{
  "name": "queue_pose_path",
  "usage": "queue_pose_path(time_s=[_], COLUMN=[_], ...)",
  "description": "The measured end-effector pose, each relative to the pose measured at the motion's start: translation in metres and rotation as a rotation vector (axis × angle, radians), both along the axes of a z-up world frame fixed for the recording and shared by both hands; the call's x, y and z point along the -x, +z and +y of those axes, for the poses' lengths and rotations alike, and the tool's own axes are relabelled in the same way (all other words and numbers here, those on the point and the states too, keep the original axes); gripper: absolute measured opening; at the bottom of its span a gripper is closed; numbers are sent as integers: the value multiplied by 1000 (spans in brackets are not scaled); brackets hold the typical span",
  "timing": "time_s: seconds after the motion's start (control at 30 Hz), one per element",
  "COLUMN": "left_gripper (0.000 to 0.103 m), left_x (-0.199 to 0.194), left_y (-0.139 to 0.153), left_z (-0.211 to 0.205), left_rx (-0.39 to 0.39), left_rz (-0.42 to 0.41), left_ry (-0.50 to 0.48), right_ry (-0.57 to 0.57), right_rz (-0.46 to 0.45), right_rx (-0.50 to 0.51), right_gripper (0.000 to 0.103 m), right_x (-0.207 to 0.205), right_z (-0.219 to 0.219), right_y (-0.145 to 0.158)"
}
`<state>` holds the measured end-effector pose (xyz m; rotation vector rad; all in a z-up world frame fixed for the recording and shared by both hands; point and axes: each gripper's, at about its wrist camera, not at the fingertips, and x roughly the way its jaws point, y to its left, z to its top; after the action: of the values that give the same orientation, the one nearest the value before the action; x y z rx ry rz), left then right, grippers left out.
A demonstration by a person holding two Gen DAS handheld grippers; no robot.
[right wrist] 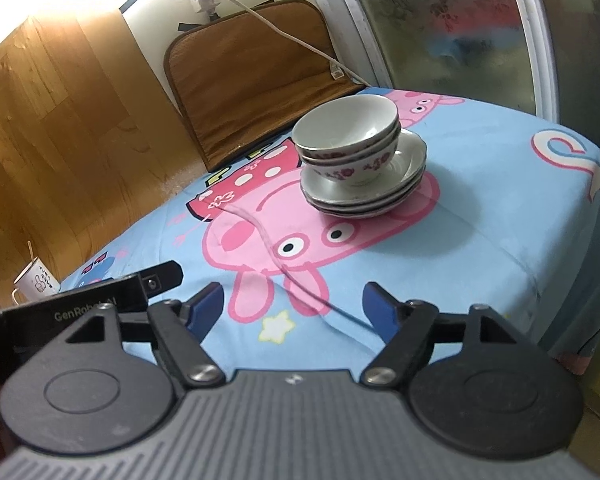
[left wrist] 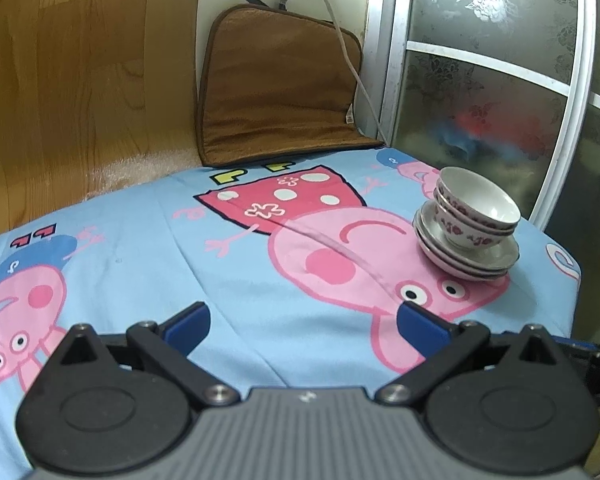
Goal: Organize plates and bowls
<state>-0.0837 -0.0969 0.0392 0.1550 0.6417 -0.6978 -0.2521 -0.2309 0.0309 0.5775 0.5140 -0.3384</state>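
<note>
Left gripper (left wrist: 302,322): jaws spread wide, nothing held | right gripper (right wrist: 294,306): jaws parted, nothing held | white floral ceramic bowls (right wrist: 346,136): nested, set on stacked white plates (right wrist: 410,160), upper centre of frame | pile seated on blue cartoon-pig cloth (right wrist: 480,240).

bowls (right wrist: 348,136) on plates (right wrist: 364,196)

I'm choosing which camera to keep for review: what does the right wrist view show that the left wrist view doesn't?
Only the right wrist view shows a white mug at the far left and the left gripper's black body. Only the left wrist view shows the cloth's capped pig print. Both show the stacked bowls on stacked plates, the brown cushion and the frosted door.
</note>
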Motion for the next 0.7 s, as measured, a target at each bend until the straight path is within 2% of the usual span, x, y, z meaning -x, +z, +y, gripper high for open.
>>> queue_pose_path(time_s=[0.47,0.7], left_gripper=[103,103], left_x=[1,5], left_y=[-13,-20], left_z=[-6,2], left_rx=[-16,19], left_rz=[14,105], left_ry=[29,100], right_ry=[-20,-18], right_rz=[-13,-10], right_rx=[-11,-26], right_gripper=[80,80], right_x=[2,0], right_z=[-1,-4], right_y=[-4,-8])
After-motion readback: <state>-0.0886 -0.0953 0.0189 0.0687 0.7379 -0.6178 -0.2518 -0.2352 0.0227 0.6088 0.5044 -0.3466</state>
